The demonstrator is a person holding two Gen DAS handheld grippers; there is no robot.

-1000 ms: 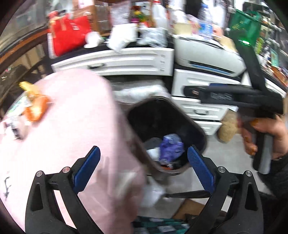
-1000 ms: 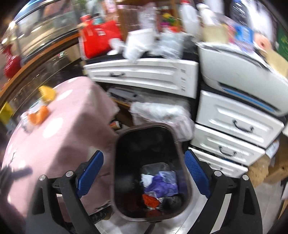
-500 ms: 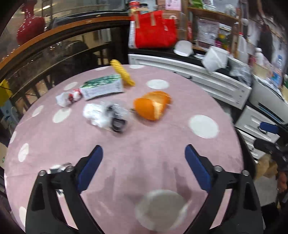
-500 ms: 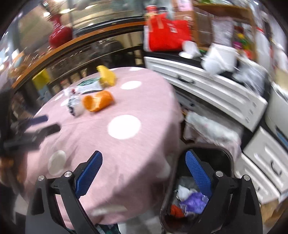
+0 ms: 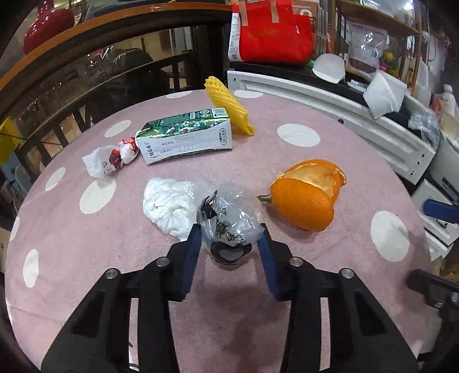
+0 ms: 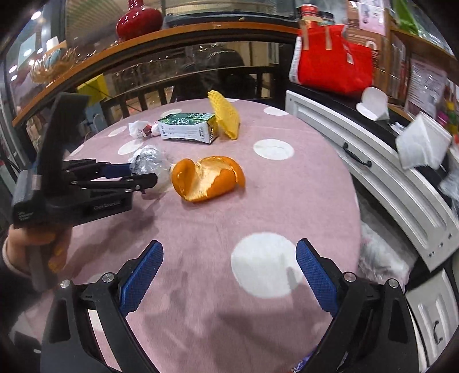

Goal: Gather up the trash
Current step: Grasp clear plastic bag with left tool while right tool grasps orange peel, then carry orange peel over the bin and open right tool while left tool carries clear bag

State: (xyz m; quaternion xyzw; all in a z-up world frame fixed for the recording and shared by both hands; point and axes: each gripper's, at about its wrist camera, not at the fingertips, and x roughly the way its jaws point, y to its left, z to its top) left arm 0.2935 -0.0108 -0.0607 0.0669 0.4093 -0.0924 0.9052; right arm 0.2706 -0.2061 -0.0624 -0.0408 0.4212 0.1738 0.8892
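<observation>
Left wrist view: the left gripper has just been closing and pinches a crumpled clear plastic wrapper with dark print, lying mid-table beside a white tissue wad; its underside is hidden.

Right wrist view: the right gripper is spread wide and empty above the pink tablecloth; the orange peel lies beyond.

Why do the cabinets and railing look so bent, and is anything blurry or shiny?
Left wrist view: the fisheye lens bows the white cabinet and railing; the table's middle is sharp; glare glints on the clear plastic bag between the left gripper pads. Right wrist view: same bending; the right gripper casts soft shadows on the pink tablecloth.
</observation>
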